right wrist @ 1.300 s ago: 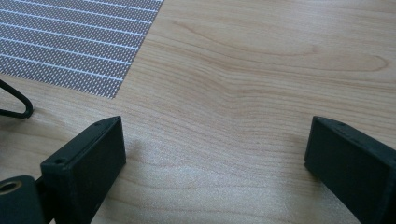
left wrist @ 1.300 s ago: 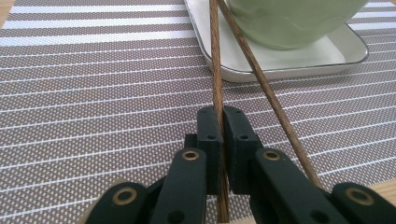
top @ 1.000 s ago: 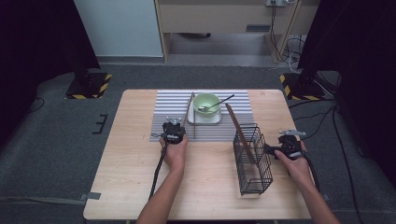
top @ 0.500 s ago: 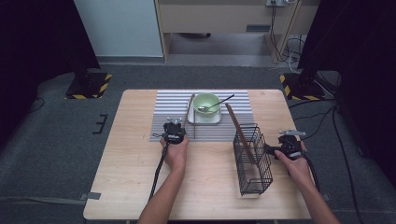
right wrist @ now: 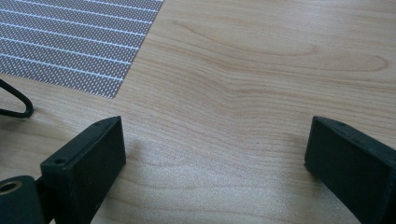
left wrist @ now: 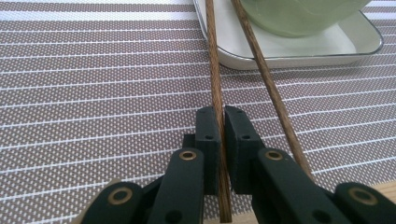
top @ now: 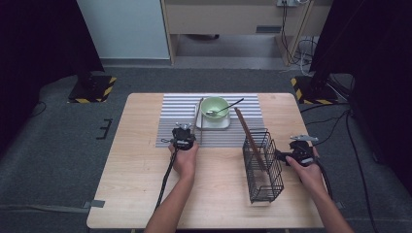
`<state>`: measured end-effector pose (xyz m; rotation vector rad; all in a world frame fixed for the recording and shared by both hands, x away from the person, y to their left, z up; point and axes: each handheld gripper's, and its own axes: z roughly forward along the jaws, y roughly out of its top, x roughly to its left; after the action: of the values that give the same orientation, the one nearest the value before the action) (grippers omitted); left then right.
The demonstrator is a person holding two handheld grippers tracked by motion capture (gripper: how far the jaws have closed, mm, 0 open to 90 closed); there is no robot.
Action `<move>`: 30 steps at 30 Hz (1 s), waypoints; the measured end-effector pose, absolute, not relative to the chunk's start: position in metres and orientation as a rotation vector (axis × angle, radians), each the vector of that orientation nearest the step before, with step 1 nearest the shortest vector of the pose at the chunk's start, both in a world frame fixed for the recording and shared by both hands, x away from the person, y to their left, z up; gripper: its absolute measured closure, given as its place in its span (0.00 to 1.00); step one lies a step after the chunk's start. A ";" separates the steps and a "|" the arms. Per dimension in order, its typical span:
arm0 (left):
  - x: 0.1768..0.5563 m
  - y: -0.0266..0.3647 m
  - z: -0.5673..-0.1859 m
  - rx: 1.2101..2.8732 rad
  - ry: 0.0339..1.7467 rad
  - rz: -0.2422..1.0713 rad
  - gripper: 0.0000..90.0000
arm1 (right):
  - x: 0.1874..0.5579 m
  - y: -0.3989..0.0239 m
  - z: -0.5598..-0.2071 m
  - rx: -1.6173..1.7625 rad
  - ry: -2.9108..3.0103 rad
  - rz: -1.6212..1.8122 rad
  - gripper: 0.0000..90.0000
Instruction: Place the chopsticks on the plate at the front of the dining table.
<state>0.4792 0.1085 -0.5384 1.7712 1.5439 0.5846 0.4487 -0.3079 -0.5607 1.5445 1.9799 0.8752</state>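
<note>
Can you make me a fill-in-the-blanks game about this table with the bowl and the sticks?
1. The left tongs are shut on one wooden ____.
2. The spoon rests in the green ____.
3. The right tongs are wide ____ above the bare wooden table.
4. A long wooden utensil leans in the black wire ____.

Missing words: chopstick; bowl; open; basket

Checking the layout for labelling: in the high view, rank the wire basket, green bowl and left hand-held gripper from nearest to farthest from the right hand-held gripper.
1. wire basket, just to the left of the right hand-held gripper.
2. green bowl, farther back on the striped mat.
3. left hand-held gripper, across the table, shut on a chopstick.
</note>
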 end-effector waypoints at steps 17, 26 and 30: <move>0.477 0.098 -0.536 1.773 1.515 0.547 0.91 | 0.449 -0.308 -0.561 1.544 1.980 0.875 0.06; 0.476 0.094 -0.537 1.764 1.511 0.524 0.89 | 0.449 -0.308 -0.561 1.544 1.980 0.875 0.06; 0.476 0.092 -0.537 1.761 1.508 0.520 0.88 | 0.449 -0.308 -0.561 1.544 1.980 0.875 0.06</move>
<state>0.4759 0.0918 -0.5370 1.7605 1.5076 0.5199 0.4488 -0.3079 -0.5607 1.5437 1.9801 0.8750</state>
